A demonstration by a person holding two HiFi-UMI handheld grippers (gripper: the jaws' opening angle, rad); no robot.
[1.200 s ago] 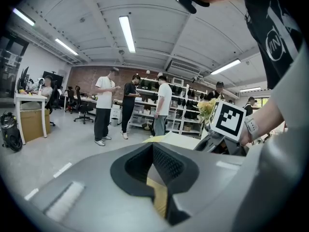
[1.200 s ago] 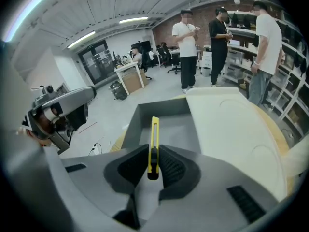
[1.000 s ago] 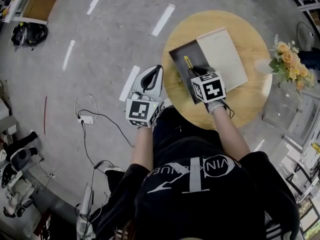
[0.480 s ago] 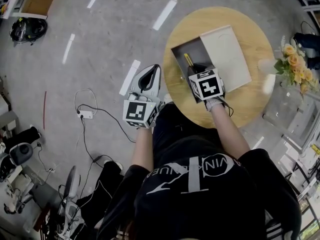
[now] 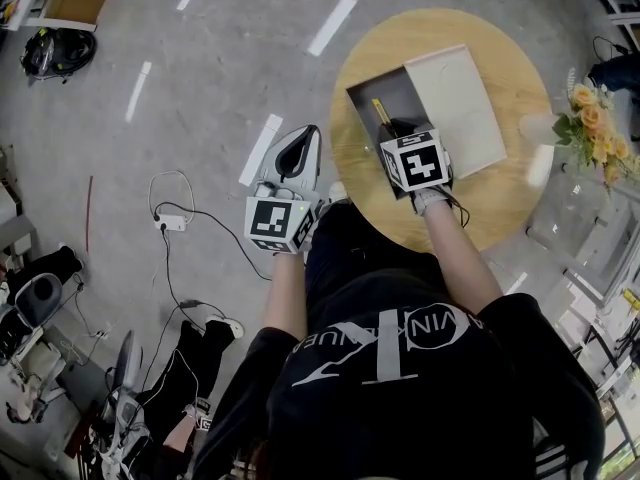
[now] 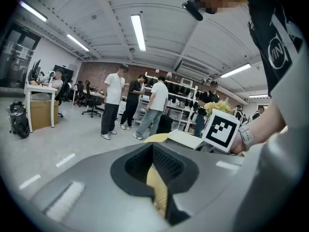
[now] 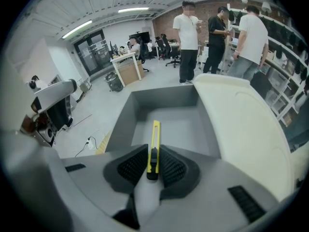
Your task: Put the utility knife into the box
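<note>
Two grippers | right gripper (image 7: 152,162): jaws pinch the yellow utility knife (image 7: 155,141) at its rear end, its front end pointing over the inside of the open grey box (image 7: 119,122) on the round wooden table (image 5: 480,213) | left gripper (image 6: 159,175): jaws pressed together, nothing between them, just beside the table edge

A round wooden table (image 5: 400,223) is standing on a grey concrete floor (image 5: 200,78). A grey box (image 5: 395,93) is lying open on the far half of the tabletop. Its pale lid (image 5: 460,108) is lying just beside it on the right, touching it. Yellow flowers (image 5: 595,133) are showing at the table's right rim; whether they are standing on it I cannot tell. On the floor, white strips (image 5: 335,23) are lying left of the table, and a white power strip (image 5: 165,226) with a black cable is lying further left.
</note>
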